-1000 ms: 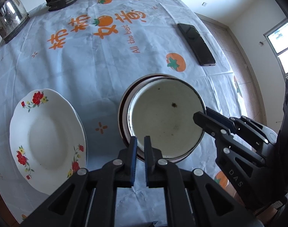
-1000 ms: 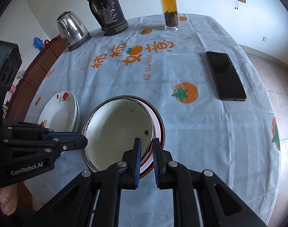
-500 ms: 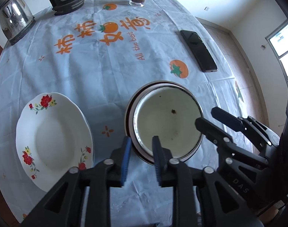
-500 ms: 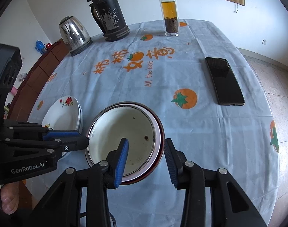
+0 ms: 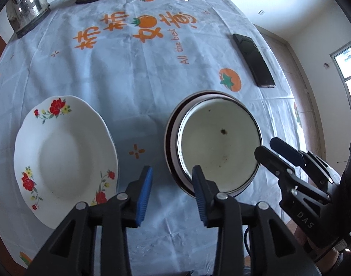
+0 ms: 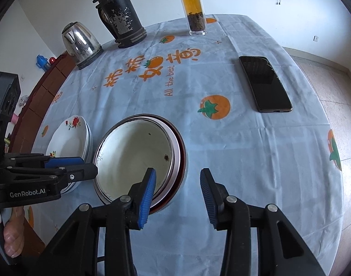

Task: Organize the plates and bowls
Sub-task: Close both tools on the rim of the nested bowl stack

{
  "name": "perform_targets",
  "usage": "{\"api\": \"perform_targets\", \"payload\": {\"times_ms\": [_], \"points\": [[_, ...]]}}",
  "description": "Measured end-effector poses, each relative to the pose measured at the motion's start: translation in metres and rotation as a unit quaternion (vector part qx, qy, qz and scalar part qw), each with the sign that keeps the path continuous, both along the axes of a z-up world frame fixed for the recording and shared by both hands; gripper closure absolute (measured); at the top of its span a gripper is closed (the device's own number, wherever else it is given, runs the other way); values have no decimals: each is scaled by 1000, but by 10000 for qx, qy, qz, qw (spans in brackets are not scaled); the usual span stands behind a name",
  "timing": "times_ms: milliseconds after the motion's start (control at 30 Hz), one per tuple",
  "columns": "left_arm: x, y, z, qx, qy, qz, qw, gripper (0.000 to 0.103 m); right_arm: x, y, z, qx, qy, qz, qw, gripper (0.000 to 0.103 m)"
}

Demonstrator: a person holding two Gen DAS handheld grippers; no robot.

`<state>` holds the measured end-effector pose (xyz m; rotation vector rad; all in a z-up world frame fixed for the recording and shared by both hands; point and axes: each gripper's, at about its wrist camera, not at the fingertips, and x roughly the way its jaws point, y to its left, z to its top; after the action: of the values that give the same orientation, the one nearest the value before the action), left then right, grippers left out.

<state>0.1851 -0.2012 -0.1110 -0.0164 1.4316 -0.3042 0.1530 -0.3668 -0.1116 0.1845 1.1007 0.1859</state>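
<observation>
Bowls [image 5: 219,147] sit stacked on the bench [image 5: 134,73] as I angle my left hand-held gripper [image 5: 172,192] steeply down, jaws opening, empty; my right hand-held gripper [image 6: 177,196] likewise parted, gripping nothing.

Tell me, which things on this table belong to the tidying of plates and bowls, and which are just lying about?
Part of the job:
- nested enamel bowls
- stack of flowered plates
- left claw, opening, nothing gripped
- right claw, open, nothing gripped

Just lying about:
- phone
- tea bottle
- black thermos jug
- steel kettle
</observation>
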Motion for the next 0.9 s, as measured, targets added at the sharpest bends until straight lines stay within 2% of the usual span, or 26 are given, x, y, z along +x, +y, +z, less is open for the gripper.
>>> {"api": "perform_targets", "payload": {"times_ms": [500, 633, 733, 900], "points": [[10, -9, -10, -29, 90, -93, 9999, 67, 9, 8, -7, -55, 142, -22, 9999, 61], [11, -13, -13, -6, 132, -190, 9997, 70, 10, 8, -8, -60, 152, -13, 9999, 61], [12, -14, -16, 11, 157, -190, 9997, 70, 12, 8, -11, -62, 203, 2, 9998, 71], [14, -14, -20, 26, 186, -188, 9996, 74, 13, 10, -14, -42, 246, 31, 9997, 73]]}}
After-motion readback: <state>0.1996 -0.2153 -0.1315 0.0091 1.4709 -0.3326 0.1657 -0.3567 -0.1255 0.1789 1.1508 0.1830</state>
